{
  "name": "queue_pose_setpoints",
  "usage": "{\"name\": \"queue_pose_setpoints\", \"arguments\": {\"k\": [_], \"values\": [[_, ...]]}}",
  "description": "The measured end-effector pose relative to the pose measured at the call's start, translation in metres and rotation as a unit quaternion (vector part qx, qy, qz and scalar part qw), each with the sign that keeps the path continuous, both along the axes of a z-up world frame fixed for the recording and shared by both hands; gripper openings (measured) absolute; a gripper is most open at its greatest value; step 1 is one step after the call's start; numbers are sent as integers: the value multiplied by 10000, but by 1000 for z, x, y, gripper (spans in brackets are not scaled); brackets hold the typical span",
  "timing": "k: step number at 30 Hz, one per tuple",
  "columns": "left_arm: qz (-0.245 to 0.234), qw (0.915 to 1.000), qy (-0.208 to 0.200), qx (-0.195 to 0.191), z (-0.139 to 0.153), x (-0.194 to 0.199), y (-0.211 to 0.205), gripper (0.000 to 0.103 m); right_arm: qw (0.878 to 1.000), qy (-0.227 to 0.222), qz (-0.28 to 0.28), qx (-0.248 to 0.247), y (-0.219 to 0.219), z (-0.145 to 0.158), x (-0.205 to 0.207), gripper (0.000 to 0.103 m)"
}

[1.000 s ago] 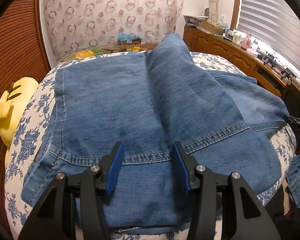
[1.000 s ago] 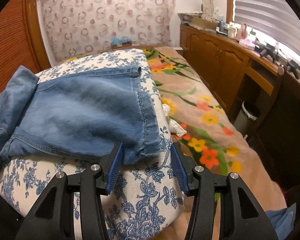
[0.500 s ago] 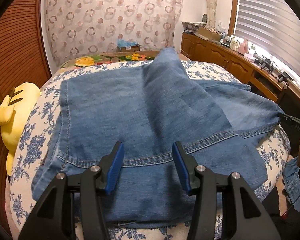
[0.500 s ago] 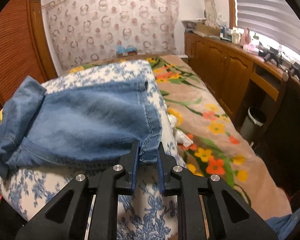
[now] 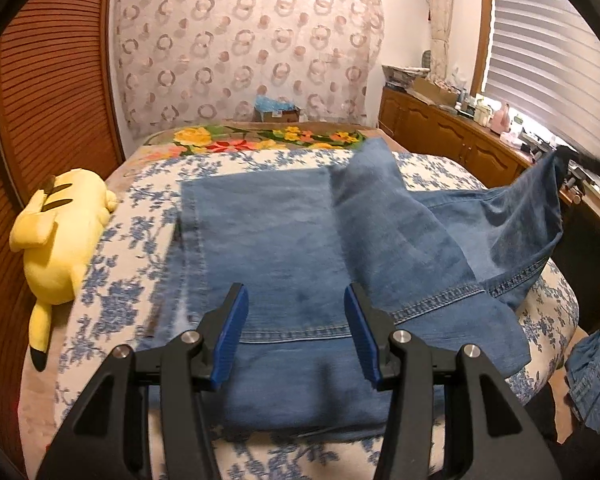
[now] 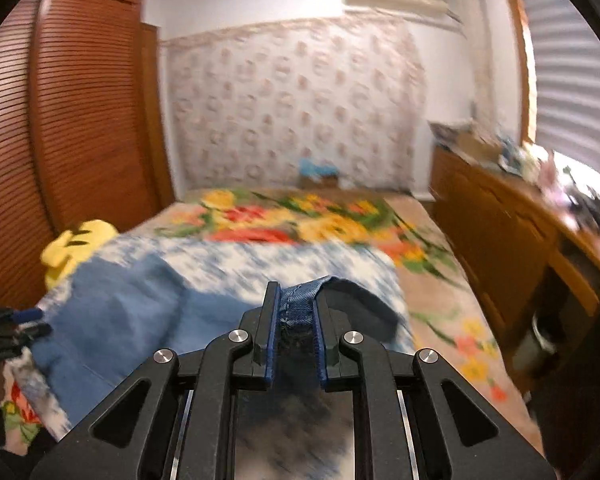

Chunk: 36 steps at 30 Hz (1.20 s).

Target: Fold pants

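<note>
Blue denim pants (image 5: 284, 248) lie spread on a bed with a blue-flowered white cover (image 5: 132, 272). My left gripper (image 5: 296, 328) is open and empty, hovering just above the pants near their hemmed edge. My right gripper (image 6: 296, 320) is shut on a corner of the pants (image 6: 296, 304) and holds it lifted above the bed; that raised corner also shows at the right of the left wrist view (image 5: 548, 184). The rest of the denim (image 6: 116, 304) trails down to the left in the right wrist view, which is blurred.
A yellow plush toy (image 5: 60, 232) lies at the bed's left edge beside a wooden slatted wardrobe (image 5: 48, 92). A flowered blanket (image 5: 260, 142) covers the far end. A wooden sideboard (image 5: 460, 148) with clutter runs along the right. More denim (image 5: 592, 380) hangs at lower right.
My right gripper closed on the pants' corner and has lifted it up off the bed. My left gripper stayed open and drew back and up slightly.
</note>
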<state>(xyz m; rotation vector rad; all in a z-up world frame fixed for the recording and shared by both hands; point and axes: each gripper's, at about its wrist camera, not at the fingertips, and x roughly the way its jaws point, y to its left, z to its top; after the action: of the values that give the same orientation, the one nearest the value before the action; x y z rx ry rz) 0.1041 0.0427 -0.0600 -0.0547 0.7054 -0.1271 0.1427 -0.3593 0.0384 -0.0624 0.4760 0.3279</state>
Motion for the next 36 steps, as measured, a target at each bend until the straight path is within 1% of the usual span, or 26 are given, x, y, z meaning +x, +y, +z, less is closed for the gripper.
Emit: {"name": "queue_pose_setpoints", "arguments": {"k": [4,7,8,10,11,13,16,18,21,24,30,33,36], "values": [[88,9999,-72,-33,5,-6,12,49,9975,-264,645,79,57,32,3,12],[142,9998,-133,-86,9,-12,19,49,9908,-430,1285,72,108,52,-5,12],[145,9998,-138,-99,9,-13,21,49,9887,-427,1434,76,119,54,-7,12],[155,9998,-129,-96,8,-15,24,49,9838,-352,1759,43,144,52,-11,12],[157,9998,-112,-89,7,-15,24,49,9805,-214,1954,-11,159,48,-11,12],[159,9998,-91,-96,6,-15,25,49,9768,4,2135,-130,177,39,-9,12],[133,9998,-75,-126,3,-15,24,49,9727,18,2279,-442,196,20,-13,21],[114,9998,-58,-128,2,-14,22,49,9735,78,2228,-516,197,10,-9,34],[61,9999,-40,-134,1,-11,18,49,9774,154,2049,-494,185,1,-3,39],[-10,9999,-23,-147,1,-6,12,49,9814,122,1819,-596,174,-4,5,41],[-221,9996,-49,-172,5,-5,-3,49,9874,405,1445,-510,132,-24,3,42],[-358,9991,-34,-230,5,-7,-10,49,9891,639,1201,-568,109,-48,-1,43],[-492,9984,75,-270,0,-6,-21,49,9894,959,929,-567,82,-76,-2,43]]}}
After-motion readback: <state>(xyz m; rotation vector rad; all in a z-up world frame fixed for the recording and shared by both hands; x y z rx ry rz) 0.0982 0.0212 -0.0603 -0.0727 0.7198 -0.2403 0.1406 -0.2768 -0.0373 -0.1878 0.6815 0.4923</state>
